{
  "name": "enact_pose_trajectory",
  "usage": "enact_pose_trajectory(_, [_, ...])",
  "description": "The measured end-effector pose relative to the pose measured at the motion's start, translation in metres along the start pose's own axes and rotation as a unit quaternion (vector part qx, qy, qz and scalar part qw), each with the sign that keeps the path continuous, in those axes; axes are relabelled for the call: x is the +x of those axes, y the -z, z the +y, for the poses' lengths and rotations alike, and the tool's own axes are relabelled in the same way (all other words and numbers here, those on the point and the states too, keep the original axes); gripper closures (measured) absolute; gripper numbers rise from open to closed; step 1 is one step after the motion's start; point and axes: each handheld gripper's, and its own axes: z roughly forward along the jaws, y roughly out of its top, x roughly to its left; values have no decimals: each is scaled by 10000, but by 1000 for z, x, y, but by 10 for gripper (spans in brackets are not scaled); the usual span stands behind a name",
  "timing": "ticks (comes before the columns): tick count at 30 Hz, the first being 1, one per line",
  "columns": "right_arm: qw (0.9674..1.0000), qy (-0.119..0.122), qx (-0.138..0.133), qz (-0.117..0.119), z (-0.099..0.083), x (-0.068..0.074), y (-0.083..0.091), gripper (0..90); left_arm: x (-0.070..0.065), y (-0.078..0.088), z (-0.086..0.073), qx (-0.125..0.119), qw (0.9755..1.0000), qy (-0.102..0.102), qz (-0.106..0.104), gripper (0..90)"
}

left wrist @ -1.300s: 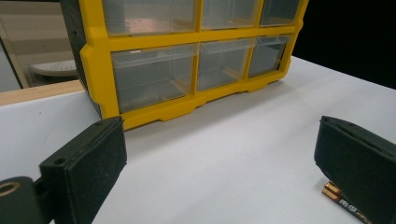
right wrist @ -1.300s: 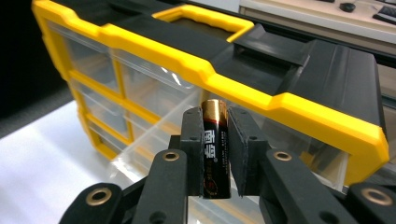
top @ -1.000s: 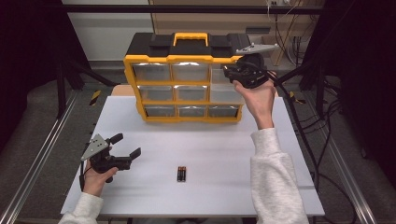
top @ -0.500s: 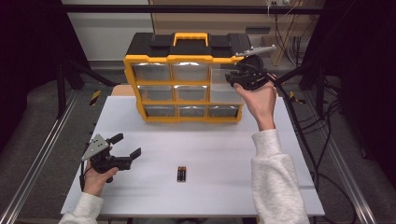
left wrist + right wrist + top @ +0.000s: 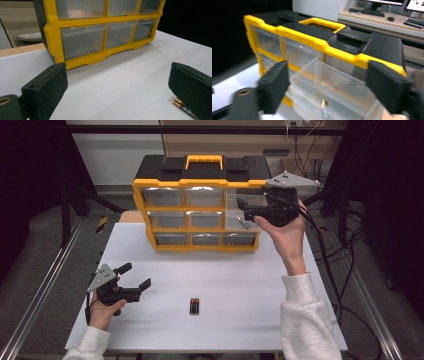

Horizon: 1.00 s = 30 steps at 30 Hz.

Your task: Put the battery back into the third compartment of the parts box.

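Yellow-and-black cabinet (image 5: 200, 200) with clear drawers at the far side of the white table (image 5: 250, 285), 3 rows of 3. Top right drawer (image 5: 239, 205) pulled forward, open; middle right drawer beneath it also out, with a small metal piece (image 5: 243, 222) lying inside, seen again in the right gripper view as a small brass-tipped part (image 5: 323, 103).

Right gripper (image 5: 250, 208) held up in the right hand (image 5: 285, 235) at the cabinet's right end, jaws spread wide, one on either side of the open top drawer (image 5: 332, 82) in its own view; contact with the drawer walls not clear from the blur.

Left gripper (image 5: 136, 276) low at the near left of the table in the left hand (image 5: 102, 307), jaws spread and empty, pointing toward the cabinet (image 5: 100, 30).

2 batteries (image 5: 194, 306) lying side by side, touching, on the table near the front centre, well apart from the cabinet and right of the left gripper; a battery end (image 5: 183, 108) visible just beside that gripper's right jaw in its own view.
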Motion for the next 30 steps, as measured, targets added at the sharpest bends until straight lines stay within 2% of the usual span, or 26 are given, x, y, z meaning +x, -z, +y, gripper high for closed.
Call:
enact_pose_trajectory(1, [10000,0,0,0,0,0,0,160,0,0,0,0,10000,0,0,19])
enact_pose_trajectory(4, [10000,-13,-90,40,-8,8,11,74,0,0,0,4,10000,-3,9,19])
enact_pose_trajectory(9, [9997,41,-181,162,-25,18,21,47,0,0,0,4,10000,-3,13,19])
enact_pose_trajectory(16, [9992,-89,-216,331,-57,29,27,40,0,0,1,-2,10000,-9,14,18])
enact_pose_trajectory(19, [9991,-138,-172,368,-72,32,26,39,-1,1,1,-15,10000,-27,5,19])
enact_pose_trajectory(20, [9991,-138,-172,368,-72,32,26,39,-1,1,1,-15,10000,-27,5,18])
enact_pose_trajectory(21, [9989,-195,-141,402,-83,34,25,39,-1,1,1,-26,10000,-26,-5,18])
enact_pose_trajectory(23, [9988,-230,-119,423,-88,35,23,39,-1,0,1,-10,10000,-39,-4,18])
enact_pose_trajectory(27, [9983,-301,75,500,-110,40,15,35,-1,0,1,26,10000,-78,-6,17])
enact_pose_trajectory(28, [9978,-344,158,540,-121,43,11,35,-1,-1,1,31,10000,-63,2,17])
enact_pose_trajectory(29, [9978,-344,158,540,-121,43,11,35,-1,0,1,35,10000,-60,7,17])
enact_pose_trajectory(30, [9970,-396,266,614,-131,46,7,36,-1,0,1,29,10000,-69,8,17])
